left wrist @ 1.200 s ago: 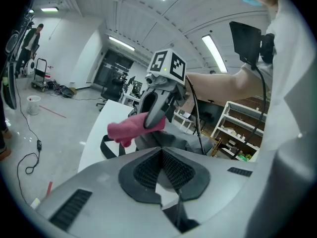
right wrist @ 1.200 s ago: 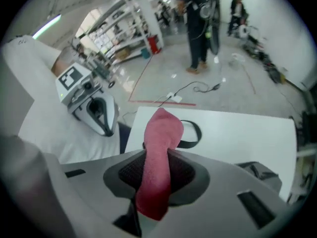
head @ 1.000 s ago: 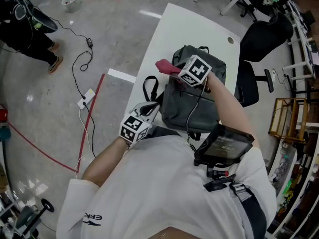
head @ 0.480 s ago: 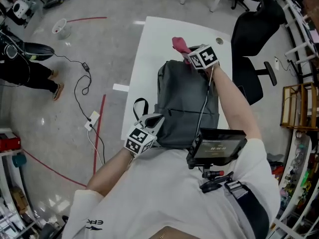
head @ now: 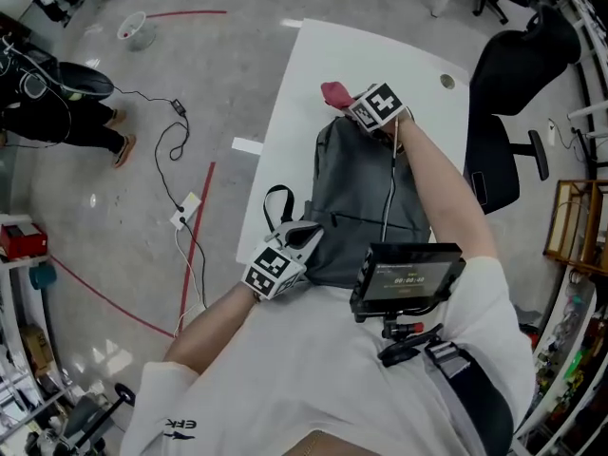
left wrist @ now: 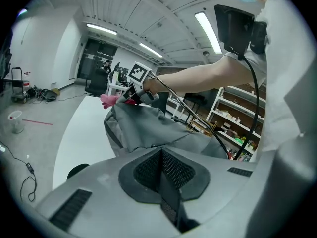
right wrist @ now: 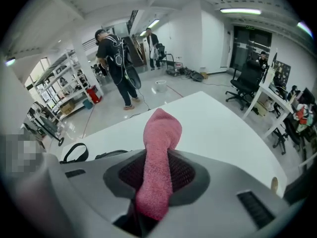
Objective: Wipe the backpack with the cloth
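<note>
Clamps pink cloth (right wrist: 161,133) in right gripper (right wrist: 156,180) at grey backpack's (head: 366,198) far end. Pinches left gripper (left wrist: 161,167) closed on nothing. Shows backpack's full outline in head view only.

- backpack (head: 366,193): dark grey, blk strap at near left
- cloth (right wrist: 157,162): pink
- table (head: 294,112): white
- left gripper (head: 306,235) & right gripper (head: 352,108): cubes w/ blk-and-wht square markers
- chair (head: 518,74), far right: blk
- floor (head: 95,207): grey, red lines
</note>
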`<state>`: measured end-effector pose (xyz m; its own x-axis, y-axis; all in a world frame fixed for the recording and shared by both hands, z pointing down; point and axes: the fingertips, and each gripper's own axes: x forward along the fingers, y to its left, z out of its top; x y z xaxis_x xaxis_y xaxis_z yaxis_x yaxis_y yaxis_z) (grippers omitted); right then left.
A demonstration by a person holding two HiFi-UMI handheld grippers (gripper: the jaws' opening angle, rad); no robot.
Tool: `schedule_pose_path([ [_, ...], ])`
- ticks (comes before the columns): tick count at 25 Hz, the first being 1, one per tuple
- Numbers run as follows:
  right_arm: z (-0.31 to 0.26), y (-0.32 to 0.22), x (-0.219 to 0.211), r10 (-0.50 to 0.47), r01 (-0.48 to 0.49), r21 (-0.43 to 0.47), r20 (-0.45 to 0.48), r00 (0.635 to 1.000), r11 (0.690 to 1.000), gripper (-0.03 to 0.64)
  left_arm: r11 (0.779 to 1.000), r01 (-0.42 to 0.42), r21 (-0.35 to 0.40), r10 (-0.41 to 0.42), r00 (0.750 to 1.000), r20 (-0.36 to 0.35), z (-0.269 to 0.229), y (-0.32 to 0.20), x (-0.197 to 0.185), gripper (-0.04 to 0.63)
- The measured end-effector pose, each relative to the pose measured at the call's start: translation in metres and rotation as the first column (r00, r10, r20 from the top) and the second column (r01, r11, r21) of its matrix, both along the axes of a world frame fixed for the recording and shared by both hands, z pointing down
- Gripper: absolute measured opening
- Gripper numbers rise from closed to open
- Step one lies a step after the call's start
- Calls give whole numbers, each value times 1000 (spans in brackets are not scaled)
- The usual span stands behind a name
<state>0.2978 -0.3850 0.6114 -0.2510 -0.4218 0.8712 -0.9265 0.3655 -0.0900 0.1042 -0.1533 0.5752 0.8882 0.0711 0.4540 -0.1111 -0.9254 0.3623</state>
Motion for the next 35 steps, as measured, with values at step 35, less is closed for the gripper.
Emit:
schedule_pose_path([
  [35, -2, 84, 112, 1, -29, -179, -151, 989, 983, 107, 999, -25, -26, 25, 1000, 2, 6, 2, 12, 3],
])
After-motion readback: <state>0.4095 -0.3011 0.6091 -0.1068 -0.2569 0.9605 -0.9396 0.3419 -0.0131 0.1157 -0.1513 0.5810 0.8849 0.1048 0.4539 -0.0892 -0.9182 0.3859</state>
